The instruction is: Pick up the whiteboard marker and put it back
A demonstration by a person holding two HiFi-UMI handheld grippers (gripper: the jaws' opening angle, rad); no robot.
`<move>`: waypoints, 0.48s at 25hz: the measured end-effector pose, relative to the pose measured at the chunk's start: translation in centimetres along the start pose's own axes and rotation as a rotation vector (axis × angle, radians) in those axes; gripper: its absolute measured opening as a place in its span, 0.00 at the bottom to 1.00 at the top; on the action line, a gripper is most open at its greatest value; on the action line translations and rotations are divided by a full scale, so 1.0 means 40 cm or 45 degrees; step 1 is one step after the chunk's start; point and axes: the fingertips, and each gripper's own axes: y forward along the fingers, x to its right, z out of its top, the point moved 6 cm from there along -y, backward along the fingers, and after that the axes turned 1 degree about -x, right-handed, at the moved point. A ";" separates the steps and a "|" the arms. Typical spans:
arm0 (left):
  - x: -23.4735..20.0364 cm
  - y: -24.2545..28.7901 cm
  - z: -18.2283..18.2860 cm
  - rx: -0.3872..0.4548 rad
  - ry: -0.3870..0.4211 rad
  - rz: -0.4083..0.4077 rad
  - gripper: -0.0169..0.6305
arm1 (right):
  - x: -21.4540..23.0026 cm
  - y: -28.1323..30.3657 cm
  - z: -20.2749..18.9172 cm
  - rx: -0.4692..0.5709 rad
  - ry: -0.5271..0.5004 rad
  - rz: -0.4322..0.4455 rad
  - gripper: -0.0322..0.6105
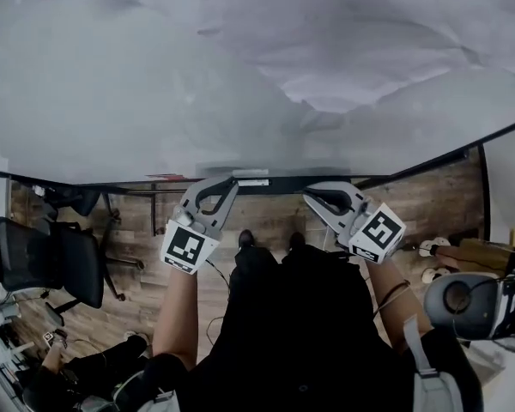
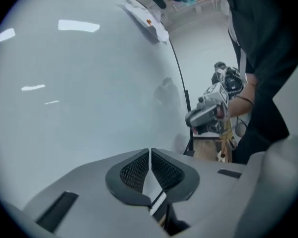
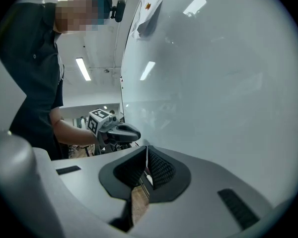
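Jaws of the left gripper (image 2: 150, 155) are closed together, with the ribbed black pads meeting at their tips and nothing between them. The right gripper (image 3: 147, 155) is the same, its pads tip to tip and empty, with a sliver of wood floor showing through the gap lower down. The whiteboard marker cannot be made out in any view.

From the head view, the person's dark clothing (image 1: 300, 333) fills the lower middle. Both forearms reach forward from it, the left forearm (image 1: 176, 312) bare. Each hand holds its grey gripper roughly level, side by side but apart, and each gripper carries a white cube with black square markers (image 1: 189, 247) at its rear. Both point at the lower edge of the whiteboard (image 1: 240, 75), their tips just beside its dark bottom frame (image 1: 275, 180).

The board is pale and glossy and fills the upper half of that view. In the two gripper views it mirrors the ceiling lights. Below the frame, two dark shoes (image 1: 245, 239) stand on the wood floor (image 1: 429, 200). Farther left stands a black office chair (image 1: 43, 260).
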 end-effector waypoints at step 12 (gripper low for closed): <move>-0.018 -0.225 0.080 0.353 -0.430 0.189 0.05 | -0.069 0.097 0.052 0.037 -0.059 0.246 0.09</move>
